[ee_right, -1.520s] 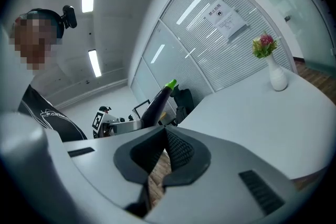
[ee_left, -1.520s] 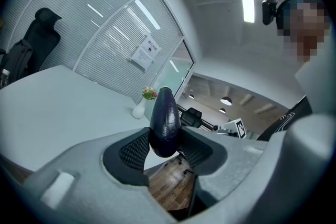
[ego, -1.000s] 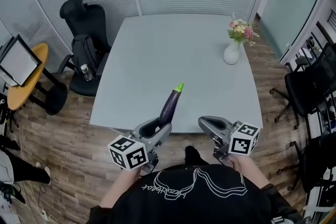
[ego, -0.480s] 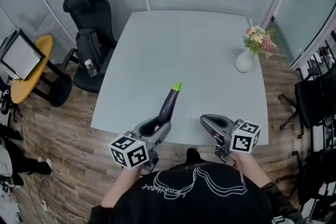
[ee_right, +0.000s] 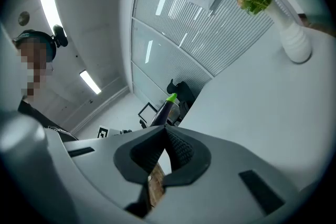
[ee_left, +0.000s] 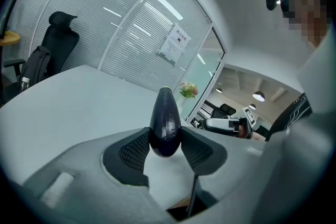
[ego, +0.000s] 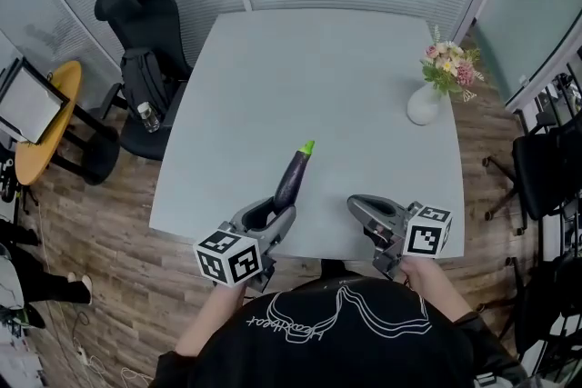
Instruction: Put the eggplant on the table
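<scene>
The eggplant (ego: pixel 293 180) is dark purple with a bright green stem end. It shows in the lower middle of the head view, over the near edge of the table (ego: pixel 309 68), with its stem pointing up the frame. Its blunt end sits between the jaws of the left gripper (ego: pixel 278 215). In the left gripper view the ribbed pads press on it from both sides, the jaws standing well apart around its width. In that view the eggplant tilts upward, its far end clear of the table top. Whether the held end touches the table I cannot tell.

The right gripper (ego: pixel 362 206) is just to the right of the eggplant, at the same near edge. Its jaws are clenched together tip to tip with nothing between them. A person in a black shirt (ego: pixel 336 332) fills the bottom of the frame behind both grippers.

Further out, a white vase (ego: pixel 424 105) of flowers stands on the table near its right edge. At the upper left, a black office chair (ego: pixel 136 14) with a dark bag (ego: pixel 144 86) on it stands beside the table's left side. A small round yellow table (ego: pixel 45 136) is at the left edge of the frame. The floor (ego: pixel 109 250) is wood planks.
</scene>
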A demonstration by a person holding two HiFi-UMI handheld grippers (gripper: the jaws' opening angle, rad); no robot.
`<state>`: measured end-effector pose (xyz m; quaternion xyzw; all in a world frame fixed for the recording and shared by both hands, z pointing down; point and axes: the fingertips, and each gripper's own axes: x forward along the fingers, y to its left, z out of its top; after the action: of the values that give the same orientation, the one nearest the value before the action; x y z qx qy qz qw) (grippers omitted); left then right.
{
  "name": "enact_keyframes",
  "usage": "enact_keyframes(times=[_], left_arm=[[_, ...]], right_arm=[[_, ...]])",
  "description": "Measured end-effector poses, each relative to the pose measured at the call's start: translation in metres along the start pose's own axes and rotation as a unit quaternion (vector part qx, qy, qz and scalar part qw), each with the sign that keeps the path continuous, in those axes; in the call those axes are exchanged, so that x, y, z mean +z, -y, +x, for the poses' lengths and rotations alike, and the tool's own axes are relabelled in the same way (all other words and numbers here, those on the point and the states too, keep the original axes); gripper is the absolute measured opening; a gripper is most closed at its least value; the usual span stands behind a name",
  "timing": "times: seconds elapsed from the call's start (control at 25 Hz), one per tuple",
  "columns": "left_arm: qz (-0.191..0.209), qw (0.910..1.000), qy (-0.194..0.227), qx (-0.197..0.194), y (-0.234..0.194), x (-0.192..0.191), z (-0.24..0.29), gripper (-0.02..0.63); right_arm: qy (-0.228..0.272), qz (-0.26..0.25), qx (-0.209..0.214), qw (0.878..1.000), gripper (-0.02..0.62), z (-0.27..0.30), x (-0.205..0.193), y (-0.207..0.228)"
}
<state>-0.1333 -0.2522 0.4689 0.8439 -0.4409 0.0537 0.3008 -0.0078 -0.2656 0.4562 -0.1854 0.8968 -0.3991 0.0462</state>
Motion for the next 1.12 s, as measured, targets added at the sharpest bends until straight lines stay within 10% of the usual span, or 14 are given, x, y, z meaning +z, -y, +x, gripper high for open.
enact_keyframes(times=[1.12], left_arm=[[0.059,0.9848,-0.149,0.066,-0.076,-0.096,0.090,0.193]], right_arm=[[0.006,0.036,-0.059,0.998,0.009,-0.027,0.000,0.060]])
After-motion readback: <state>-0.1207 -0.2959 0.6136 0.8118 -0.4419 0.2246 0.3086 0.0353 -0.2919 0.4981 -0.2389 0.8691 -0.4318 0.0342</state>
